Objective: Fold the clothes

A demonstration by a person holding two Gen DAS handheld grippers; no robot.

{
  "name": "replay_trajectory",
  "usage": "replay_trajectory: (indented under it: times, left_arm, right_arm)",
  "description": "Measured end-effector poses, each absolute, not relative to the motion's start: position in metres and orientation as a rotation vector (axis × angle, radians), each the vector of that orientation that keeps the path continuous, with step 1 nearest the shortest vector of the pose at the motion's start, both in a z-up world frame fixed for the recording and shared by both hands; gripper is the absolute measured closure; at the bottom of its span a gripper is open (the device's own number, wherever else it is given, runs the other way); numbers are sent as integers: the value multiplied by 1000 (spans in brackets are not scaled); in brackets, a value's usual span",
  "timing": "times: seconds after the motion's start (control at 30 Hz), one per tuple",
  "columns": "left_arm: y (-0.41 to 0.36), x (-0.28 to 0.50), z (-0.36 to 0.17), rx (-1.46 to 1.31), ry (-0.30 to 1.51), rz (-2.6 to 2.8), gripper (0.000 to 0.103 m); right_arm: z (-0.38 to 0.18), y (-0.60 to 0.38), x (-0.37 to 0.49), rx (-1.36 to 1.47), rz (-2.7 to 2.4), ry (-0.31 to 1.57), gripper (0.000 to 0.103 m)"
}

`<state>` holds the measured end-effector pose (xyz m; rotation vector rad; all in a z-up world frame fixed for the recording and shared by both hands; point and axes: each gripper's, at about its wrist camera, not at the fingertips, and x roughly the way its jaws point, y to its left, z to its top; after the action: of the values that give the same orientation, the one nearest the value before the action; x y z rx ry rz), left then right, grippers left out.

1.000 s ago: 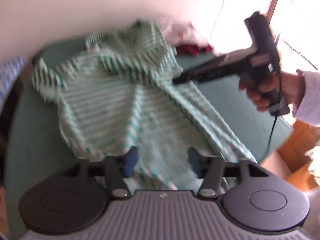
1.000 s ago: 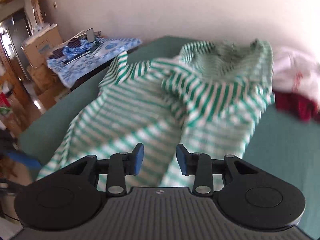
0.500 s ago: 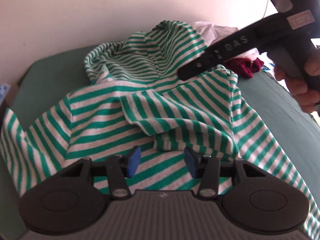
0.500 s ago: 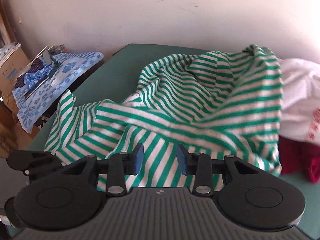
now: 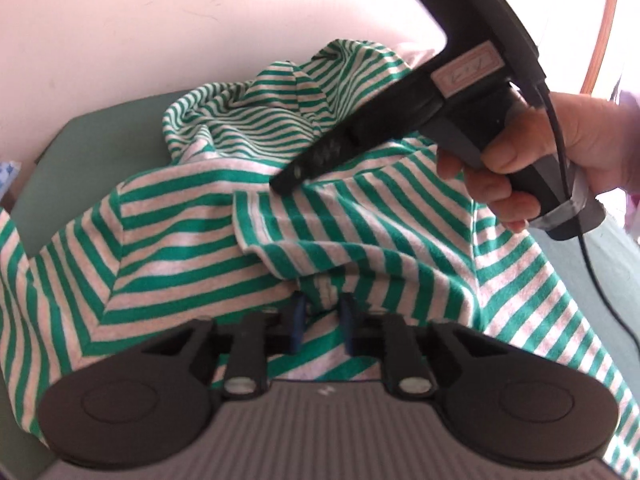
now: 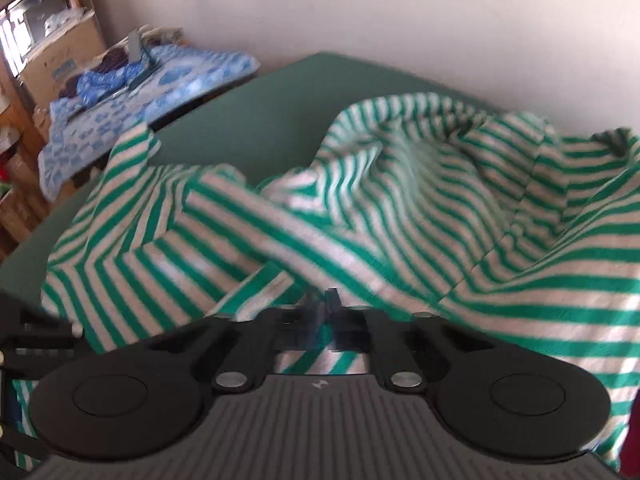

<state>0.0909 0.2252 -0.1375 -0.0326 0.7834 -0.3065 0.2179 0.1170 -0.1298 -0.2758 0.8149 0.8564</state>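
1. Pale wall (image 6: 360, 8) backs a green table (image 6: 256, 112); to the left in the right wrist view stand cardboard boxes (image 6: 52, 56) and a blue patterned cloth (image 6: 132, 92).
2. Spread rumpled across the table, a green-and-white striped shirt (image 5: 180, 240) lies with one flap doubled over its middle, likely the start of a fold.
3. Reaching in from the right of the left wrist view, the right gripper (image 6: 326, 312) is carried by a hand (image 5: 532, 160) with its nose down on the shirt's upper part; its jaws are shut, seemingly on a pinch of stripe (blur hides the pads).
4. Nearer the camera, the left gripper (image 5: 322, 320) is closing its jaws on a raised fold of shirt, which sits between the blue pads; both grips appear set to lift an edge together.
5. One pink label (image 5: 468, 72) on the right gripper's body carries writing too smeared to read.
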Motion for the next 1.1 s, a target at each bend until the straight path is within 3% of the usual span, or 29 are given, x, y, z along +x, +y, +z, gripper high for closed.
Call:
replay_trajectory:
  times: [0.3, 0.4, 0.53, 0.57, 0.6, 0.63, 0.67, 0.73, 0.87, 0.97, 1.0, 1.07, 1.1]
  left_arm:
    - [220, 58, -130, 58, 765, -239, 97]
    - [220, 51, -138, 91, 799, -218, 95]
    - [226, 45, -133, 27, 814, -273, 102]
    - [228, 43, -131, 3, 811, -291, 102]
    - [228, 40, -130, -1, 807, -295, 102]
    - [227, 37, -130, 5, 806, -292, 102]
    - [225, 38, -130, 11, 808, -289, 102]
    - [226, 37, -127, 27, 793, -259, 101]
    - [231, 50, -127, 57, 779, -182, 70]
    - [226, 63, -135, 32, 830, -222, 72]
    - [223, 62, -135, 32, 828, -233, 82]
    - [217, 61, -136, 33, 823, -253, 99]
    - [214, 58, -136, 42, 821, -255, 99]
  right_arm:
    - [-139, 124, 237, -215, 844, 802, 103]
    - [-136, 121, 234, -195, 826, 787, 97]
    - [-125, 108, 227, -153, 864, 810, 54]
    - [-127, 110, 224, -179, 867, 813, 53]
    - [-132, 115, 222, -219, 870, 827, 53]
    - [-138, 122, 221, -258, 870, 848, 64]
    - [-141, 127, 218, -269, 872, 841, 87]
    - [-141, 135, 211, -270, 878, 795, 97]
    - [-143, 152, 202, -265, 914, 751, 97]
    - [-149, 159, 202, -303, 899, 721, 95]
    - [-146, 157, 203, -297, 887, 722, 94]
    - [-134, 143, 204, -229, 863, 728, 82]
    - [-125, 125, 203, -149, 859, 714, 78]
